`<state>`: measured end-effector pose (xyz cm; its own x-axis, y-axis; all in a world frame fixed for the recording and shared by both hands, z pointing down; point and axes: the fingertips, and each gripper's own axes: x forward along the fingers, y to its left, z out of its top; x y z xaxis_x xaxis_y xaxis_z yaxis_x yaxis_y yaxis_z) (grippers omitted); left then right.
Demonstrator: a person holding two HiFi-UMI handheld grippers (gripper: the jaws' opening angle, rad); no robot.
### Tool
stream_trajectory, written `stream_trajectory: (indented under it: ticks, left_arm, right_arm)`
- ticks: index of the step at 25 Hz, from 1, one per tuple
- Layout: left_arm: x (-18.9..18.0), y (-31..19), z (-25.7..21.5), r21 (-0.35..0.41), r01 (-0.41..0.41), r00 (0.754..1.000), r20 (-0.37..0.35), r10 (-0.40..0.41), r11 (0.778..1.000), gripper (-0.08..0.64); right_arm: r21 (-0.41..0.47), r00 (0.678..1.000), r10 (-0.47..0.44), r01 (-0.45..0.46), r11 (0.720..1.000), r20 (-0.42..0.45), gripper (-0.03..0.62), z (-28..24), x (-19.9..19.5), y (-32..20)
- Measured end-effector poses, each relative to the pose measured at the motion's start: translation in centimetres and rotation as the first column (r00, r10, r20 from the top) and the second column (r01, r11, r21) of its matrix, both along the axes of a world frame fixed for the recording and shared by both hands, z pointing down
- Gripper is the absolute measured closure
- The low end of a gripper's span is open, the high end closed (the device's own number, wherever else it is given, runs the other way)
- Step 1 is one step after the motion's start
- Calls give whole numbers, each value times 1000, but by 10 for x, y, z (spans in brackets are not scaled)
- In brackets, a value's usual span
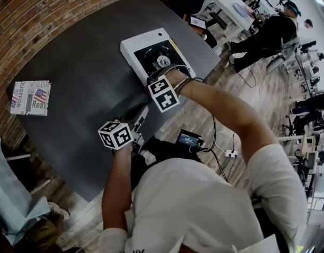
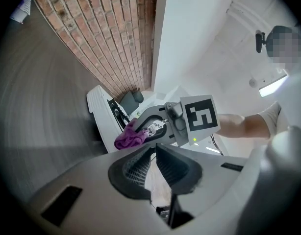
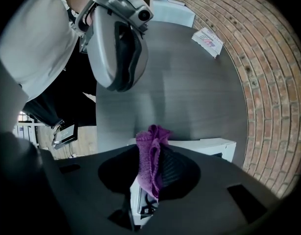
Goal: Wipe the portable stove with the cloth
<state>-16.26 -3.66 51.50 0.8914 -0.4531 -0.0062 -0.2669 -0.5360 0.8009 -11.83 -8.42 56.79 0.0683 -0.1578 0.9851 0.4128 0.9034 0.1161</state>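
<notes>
- Head view: the white portable stove [image 1: 146, 40] sits at upper centre on the dark worktop [image 1: 83, 73]. The right hand-held gripper [image 1: 154, 80] is at the stove's near edge. The left hand-held gripper [image 1: 142, 112] is lower in the frame, over bare worktop. A booklet [image 1: 30, 97] lies at far left.
- Left gripper view: at lower centre its own jaws meet at the tips with nothing between them. Above them, the right hand-held gripper carries the purple cloth [image 2: 130, 137] at the stove's edge.
- Right gripper view: at lower centre its jaws are clamped on the cloth, which bunches up past the tips. The stove lies just behind them, and the left hand-held gripper is at upper left.
</notes>
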Motion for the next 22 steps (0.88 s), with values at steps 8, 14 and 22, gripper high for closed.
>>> stream_trajectory:
  ticks: [8, 14, 22]
  left_arm:
    - [-11, 12, -4, 12, -32, 998, 45, 32, 999, 518]
    - [-17, 9, -24, 52, -33, 998, 53, 31, 998, 518]
    - [-15, 20, -60, 122, -11, 999, 52, 4, 993, 518]
  right_arm:
    - [-109, 982, 118, -103, 989, 146, 494, -15, -16, 49]
    - [-128, 896, 308, -281, 951, 320, 494, -44, -18, 54]
    - [-128, 726, 439, -444, 887, 529, 493, -85, -6, 54]
